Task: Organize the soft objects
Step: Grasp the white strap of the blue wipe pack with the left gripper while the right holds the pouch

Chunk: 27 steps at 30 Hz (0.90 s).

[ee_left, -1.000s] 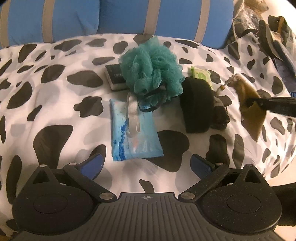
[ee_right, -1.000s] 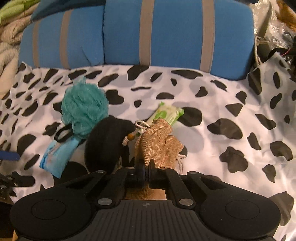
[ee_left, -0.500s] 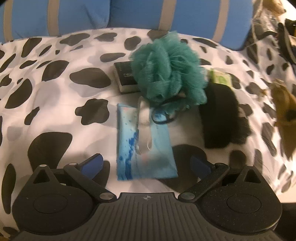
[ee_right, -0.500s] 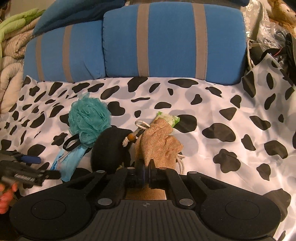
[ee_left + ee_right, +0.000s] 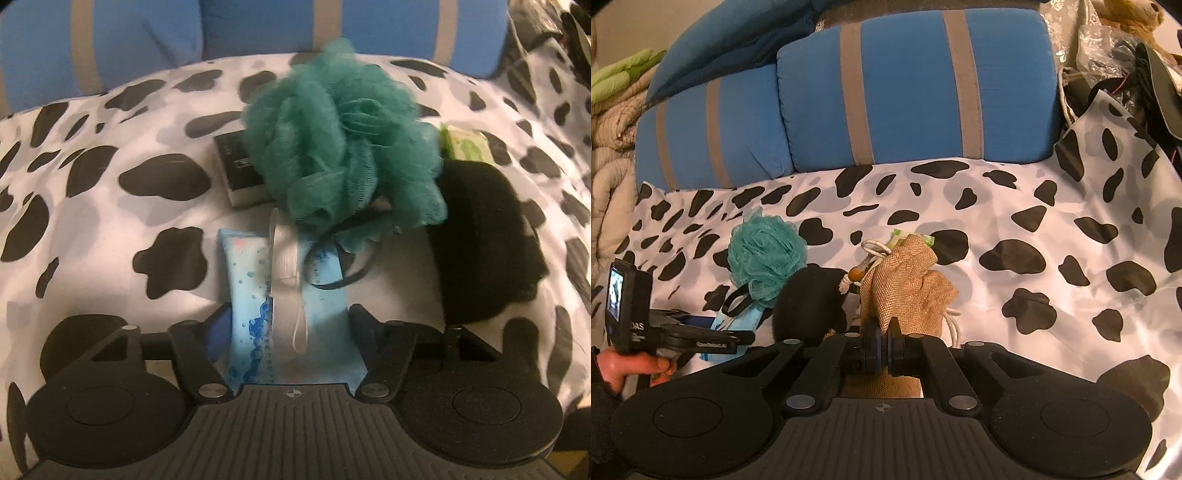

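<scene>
Left wrist: left hand-held gripper (image 5: 288, 328) just closed, seemingly touching blue pack (image 5: 284, 295); right (image 5: 882, 341) pinches burlap pouch (image 5: 905, 288).

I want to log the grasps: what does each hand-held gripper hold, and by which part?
The right hand-held gripper pinches the burlap pouch by its lower fabric. The left hand-held gripper straddles the blue packet at its near end; its jaws have just been closing.

One loofah (image 5: 343, 136) — two pillows (image 5: 916, 92) — one pouch (image 5: 905, 280).
</scene>
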### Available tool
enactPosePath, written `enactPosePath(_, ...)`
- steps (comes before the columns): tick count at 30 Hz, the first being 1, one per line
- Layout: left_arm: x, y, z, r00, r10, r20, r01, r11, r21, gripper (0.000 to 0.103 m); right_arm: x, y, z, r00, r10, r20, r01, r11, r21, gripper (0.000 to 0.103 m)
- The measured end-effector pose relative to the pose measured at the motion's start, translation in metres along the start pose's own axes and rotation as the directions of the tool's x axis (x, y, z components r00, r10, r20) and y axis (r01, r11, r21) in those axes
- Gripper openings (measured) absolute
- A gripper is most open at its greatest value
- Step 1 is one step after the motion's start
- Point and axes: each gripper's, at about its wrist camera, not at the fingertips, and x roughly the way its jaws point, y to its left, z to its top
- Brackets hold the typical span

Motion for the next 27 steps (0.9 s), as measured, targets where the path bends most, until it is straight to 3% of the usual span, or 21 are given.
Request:
enactPosePath(11,-0.026,0.002,-0.017,0.996,0.033,-0.088,-0.03,0.999,0.027,0.061,-0.004,0.0,0.0,1.0,0.021,0.006,-0.021,1.0,0.012,0.005)
enactPosePath(16,-0.027,0.005,-0.031,0.991,0.032,-0.133,-0.023,0.998,0.063,0.067,-0.011,0.002,0.0,0.999,0.035,0.016,-0.036,0.999,0.022,0.005)
enactPosePath(27,-0.055,0.011,-0.03,1.0,0.002,-0.004,-0.002,1.0,-0.017,0.067,-0.017,0.003,-0.004,0.999,0.049,0.018,-0.05,0.998,0.036,0.006)
